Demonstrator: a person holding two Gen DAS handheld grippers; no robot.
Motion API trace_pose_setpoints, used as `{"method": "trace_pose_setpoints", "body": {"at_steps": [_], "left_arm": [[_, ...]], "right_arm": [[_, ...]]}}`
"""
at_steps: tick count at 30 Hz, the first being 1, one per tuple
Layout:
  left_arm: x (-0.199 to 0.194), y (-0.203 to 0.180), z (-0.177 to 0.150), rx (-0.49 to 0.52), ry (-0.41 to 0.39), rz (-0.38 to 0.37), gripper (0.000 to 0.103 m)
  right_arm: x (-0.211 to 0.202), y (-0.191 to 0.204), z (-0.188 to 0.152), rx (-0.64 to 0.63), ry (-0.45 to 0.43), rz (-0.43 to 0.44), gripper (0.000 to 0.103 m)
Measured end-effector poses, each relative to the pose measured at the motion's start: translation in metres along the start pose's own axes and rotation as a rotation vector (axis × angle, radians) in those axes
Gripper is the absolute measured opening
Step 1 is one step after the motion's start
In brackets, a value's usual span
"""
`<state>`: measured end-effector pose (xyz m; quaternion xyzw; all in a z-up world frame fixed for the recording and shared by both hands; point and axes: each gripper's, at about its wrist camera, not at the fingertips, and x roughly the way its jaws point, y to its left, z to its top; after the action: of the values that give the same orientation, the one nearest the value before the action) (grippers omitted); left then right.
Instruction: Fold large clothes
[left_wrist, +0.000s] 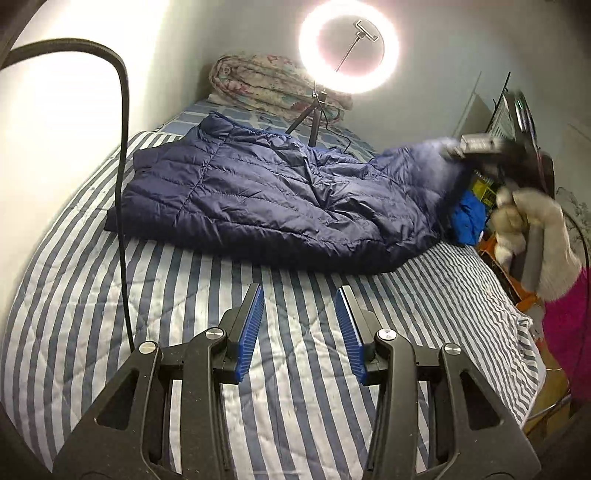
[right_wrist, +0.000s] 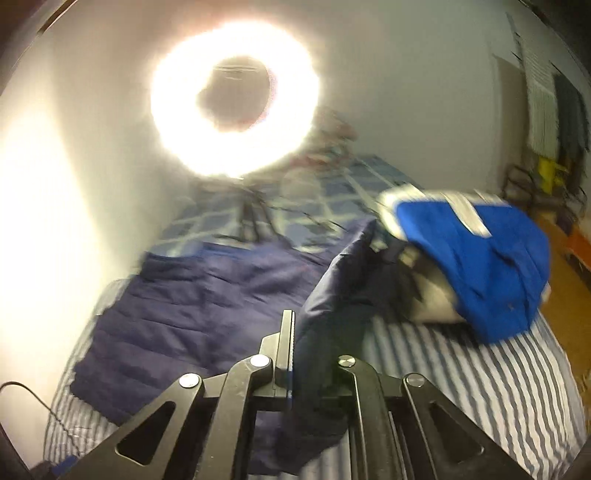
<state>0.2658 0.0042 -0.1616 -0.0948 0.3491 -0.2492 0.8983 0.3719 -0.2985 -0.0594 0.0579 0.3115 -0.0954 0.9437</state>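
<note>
A navy quilted puffer jacket lies spread on the striped bed. My left gripper is open and empty, hovering over the bed just short of the jacket's near hem. My right gripper is shut on a fold of the jacket and holds that part lifted off the bed. In the left wrist view the right gripper appears blurred at the jacket's raised right end, held by a gloved hand. The right wrist view is motion-blurred.
A bright ring light on a tripod stands at the far side of the bed, beside a folded floral quilt. A bright blue garment lies on the bed's right part. A black cable hangs at left. The bed's right edge drops to the floor.
</note>
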Motion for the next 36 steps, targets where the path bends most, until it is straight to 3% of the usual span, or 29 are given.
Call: {"method": "trace_pose_setpoints", "body": {"at_steps": [6, 11, 18, 21, 24, 31, 33, 34, 36], "left_arm": [[-0.009, 0.012, -0.011, -0.025, 0.0, 0.017, 0.044], [-0.018, 0.029, -0.018, -0.059, -0.002, 0.04, 0.044], [-0.032, 0.046, -0.027, -0.079, -0.016, 0.082, 0.044], [-0.037, 0.052, -0.032, -0.079, -0.009, 0.104, 0.044], [-0.039, 0.056, -0.036, -0.095, -0.005, 0.115, 0.044], [-0.035, 0.057, -0.035, -0.106, 0.002, 0.117, 0.044], [-0.035, 0.054, -0.034, -0.098, 0.004, 0.114, 0.044], [-0.034, 0.052, -0.032, -0.095, 0.003, 0.115, 0.044], [-0.034, 0.049, -0.03, -0.083, 0.001, 0.12, 0.044]], "right_arm": [[-0.002, 0.094, 0.011, -0.16, -0.039, 0.126, 0.003], [0.01, 0.176, -0.001, -0.281, -0.03, 0.228, 0.003], [0.064, 0.285, -0.065, -0.419, 0.126, 0.421, 0.003], [0.089, 0.31, -0.097, -0.473, 0.224, 0.479, 0.003], [0.103, 0.322, -0.12, -0.525, 0.253, 0.475, 0.003], [0.13, 0.327, -0.106, -0.464, 0.303, 0.533, 0.003], [0.134, 0.331, -0.098, -0.434, 0.333, 0.589, 0.019], [0.133, 0.328, -0.091, -0.408, 0.346, 0.643, 0.034], [0.117, 0.32, -0.083, -0.374, 0.321, 0.714, 0.047]]}}
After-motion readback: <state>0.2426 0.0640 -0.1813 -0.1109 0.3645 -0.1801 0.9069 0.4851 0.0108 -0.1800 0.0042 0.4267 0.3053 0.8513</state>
